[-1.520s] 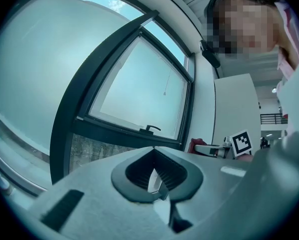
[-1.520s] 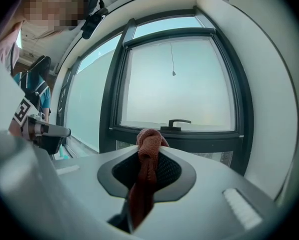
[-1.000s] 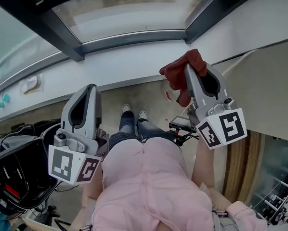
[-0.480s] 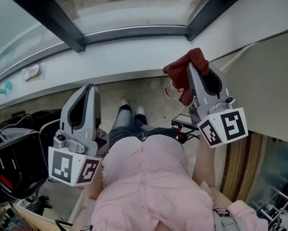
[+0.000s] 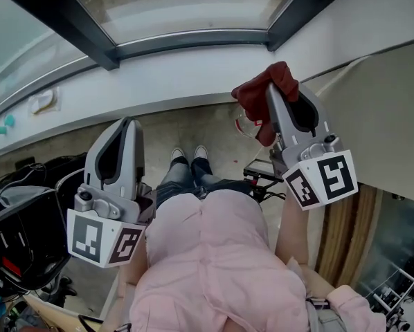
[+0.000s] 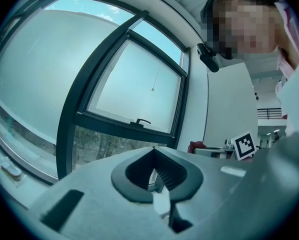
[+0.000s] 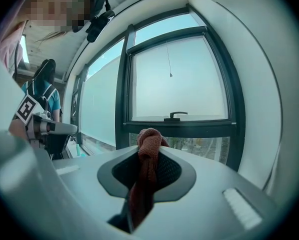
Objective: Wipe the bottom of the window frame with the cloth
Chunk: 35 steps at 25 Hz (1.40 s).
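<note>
Right gripper [image 5: 271,93] barely creeping upward, pinching bunched rust-red cloth [image 5: 252,102] below window frame [image 5: 193,42]; left gripper [image 5: 127,126] jaws pressed together, holding nothing.

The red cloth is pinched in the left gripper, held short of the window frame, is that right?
Wrong gripper: the right gripper view shows the red cloth pinched in the right gripper. The left gripper is shut on nothing. The cloth is indeed short of the window frame.
</note>
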Available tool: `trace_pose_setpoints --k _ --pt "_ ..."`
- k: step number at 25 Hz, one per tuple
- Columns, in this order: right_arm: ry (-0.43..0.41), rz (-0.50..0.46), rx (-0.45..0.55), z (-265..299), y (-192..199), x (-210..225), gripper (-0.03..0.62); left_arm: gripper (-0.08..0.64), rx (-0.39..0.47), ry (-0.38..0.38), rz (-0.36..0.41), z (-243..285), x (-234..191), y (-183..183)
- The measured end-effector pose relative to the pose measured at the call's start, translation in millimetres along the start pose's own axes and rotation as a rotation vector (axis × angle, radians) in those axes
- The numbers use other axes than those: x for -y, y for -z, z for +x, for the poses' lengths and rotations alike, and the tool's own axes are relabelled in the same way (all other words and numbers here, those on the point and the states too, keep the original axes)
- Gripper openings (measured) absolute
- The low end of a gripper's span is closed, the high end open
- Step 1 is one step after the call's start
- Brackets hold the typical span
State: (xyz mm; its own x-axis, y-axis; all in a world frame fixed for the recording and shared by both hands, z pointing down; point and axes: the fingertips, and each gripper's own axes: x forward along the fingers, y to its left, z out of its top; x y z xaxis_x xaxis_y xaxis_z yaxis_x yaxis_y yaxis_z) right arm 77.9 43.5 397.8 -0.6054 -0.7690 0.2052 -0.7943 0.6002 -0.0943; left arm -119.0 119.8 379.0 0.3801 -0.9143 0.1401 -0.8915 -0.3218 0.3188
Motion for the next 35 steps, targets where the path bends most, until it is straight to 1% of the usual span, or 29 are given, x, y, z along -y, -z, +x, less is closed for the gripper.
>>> trace_pose_setpoints --k 4,8,14,19,21,24,25,26,30,32,35 --pt "-0.018 0.011 0.005 6 -2 -4 0.06 0.0 -0.014 -0.01 0.004 3 -5 -3" --pt "-0.03 0.01 0.009 11 -10 -8 0.06 0.001 0.002 -0.022 0.024 3 -9 -15" --pt "-0.001 0.004 0.014 1 -6 -7 0.06 0.0 0.006 -0.002 0.034 -4 -4 -11" --pt "0.005 -0.003 0.021 -3 -5 -7 0.06 0.0 0.013 0.006 0.048 -5 -1 -9" --pt "0.002 -0.004 0.024 -7 -3 -8 0.06 0.0 0.0 0.002 0.092 -5 3 -5" --pt "-0.005 -0.008 0.036 -15 0 -13 0.06 0.0 -0.059 0.0 0.234 -6 13 8" --pt "-0.007 -0.012 0.039 -18 1 -18 0.06 0.0 -0.079 0.001 0.274 -6 16 12" --pt "-0.01 -0.02 0.041 -21 2 -23 0.06 0.0 -0.092 0.005 0.296 -7 19 16" --pt "-0.038 -0.026 0.026 -20 12 -40 0.06 0.0 -0.098 0.029 0.285 -8 23 25" --pt "-0.053 -0.014 0.015 -13 21 -40 0.06 0.0 -0.098 0.022 0.27 0 21 28" --pt "-0.062 -0.008 0.006 -3 21 -38 0.06 0.001 -0.114 0.029 0.284 8 15 27"
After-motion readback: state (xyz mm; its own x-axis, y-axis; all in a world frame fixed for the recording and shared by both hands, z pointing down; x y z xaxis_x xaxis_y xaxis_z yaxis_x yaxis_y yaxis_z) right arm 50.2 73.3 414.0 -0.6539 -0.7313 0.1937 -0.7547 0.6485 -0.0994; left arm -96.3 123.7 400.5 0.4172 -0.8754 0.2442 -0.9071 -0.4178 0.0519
